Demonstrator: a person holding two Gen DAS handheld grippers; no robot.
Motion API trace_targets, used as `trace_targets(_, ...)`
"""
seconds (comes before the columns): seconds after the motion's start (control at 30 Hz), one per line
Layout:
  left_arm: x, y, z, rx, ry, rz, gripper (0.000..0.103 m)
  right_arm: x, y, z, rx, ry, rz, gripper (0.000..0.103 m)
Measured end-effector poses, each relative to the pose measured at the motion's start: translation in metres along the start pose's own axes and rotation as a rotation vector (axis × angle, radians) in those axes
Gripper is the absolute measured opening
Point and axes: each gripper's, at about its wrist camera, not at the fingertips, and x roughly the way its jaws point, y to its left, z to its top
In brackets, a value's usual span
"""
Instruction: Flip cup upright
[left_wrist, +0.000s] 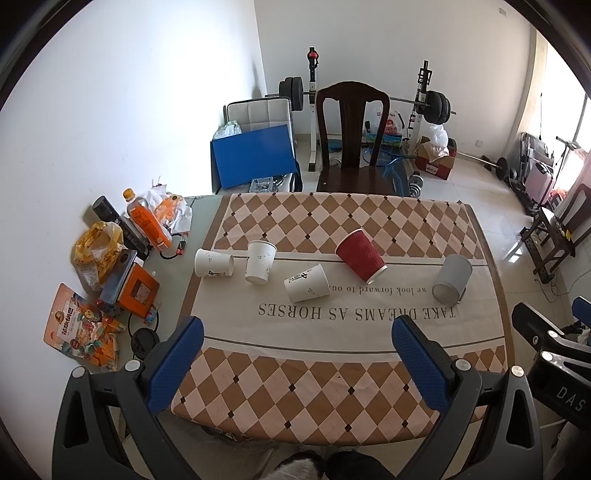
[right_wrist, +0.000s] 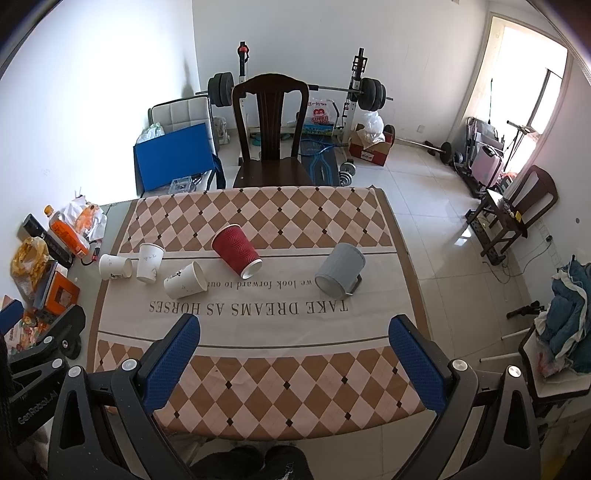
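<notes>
Several cups lie on their sides on the checked tablecloth (left_wrist: 332, 387). From left to right they are a white paper cup (left_wrist: 213, 263), a second white cup (left_wrist: 260, 262), a third white cup (left_wrist: 307, 283), a red ribbed cup (left_wrist: 360, 255) and a grey mug (left_wrist: 452, 277). In the right wrist view the same cups show as white (right_wrist: 115, 267), white (right_wrist: 149, 262), white (right_wrist: 185, 280), red (right_wrist: 236, 246) and the grey mug (right_wrist: 340, 270). My left gripper (left_wrist: 297, 325) and my right gripper (right_wrist: 293, 323) are both open and empty, held above the table's near edge.
Snack bags, an orange bottle (left_wrist: 147, 225) and boxes clutter the table's left side. A dark wooden chair (left_wrist: 352, 140) stands behind the far edge, with a barbell rack (left_wrist: 424, 103) beyond. The right gripper's body shows at the right edge of the left wrist view (left_wrist: 554, 354).
</notes>
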Motion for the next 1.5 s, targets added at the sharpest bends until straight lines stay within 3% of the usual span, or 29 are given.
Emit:
trace_targets(0.3,0.063,-0.007,-0.024,-0.006,0.057,0.119,0.103,0.052,-0.002,-0.012,-0.014,0.073,-0.003,0.103)
trace_targets(0.7,0.178,0.013,-0.057,-0.003,0.255,0.108,0.103,0.190,0.024,-0.064,-0.135,0.284,-0.032,0.103)
trace_targets(1.0,0.257,0.024,-0.053,0.117,0.359,0.076,0.103,0.281,0.056,-0.080,-0.134,0.442,-0.075,0.103)
trace_targets(1.2,0.295,0.020,-0.030,0.291,0.354,0.067,0.103,0.330,0.073,-0.075,-0.099,0.531,-0.088,0.103)
trace_targets(1.43,0.328,-0.016,-0.013,0.732,0.303,0.056,0.103,0.367,0.075,-0.064,-0.059,0.587,-0.126,0.103)
trace_targets(1.5,0.337,-0.024,-0.013,0.816,0.307,0.048,0.101,0.376,0.073,-0.062,-0.048,0.599,-0.140,0.103)
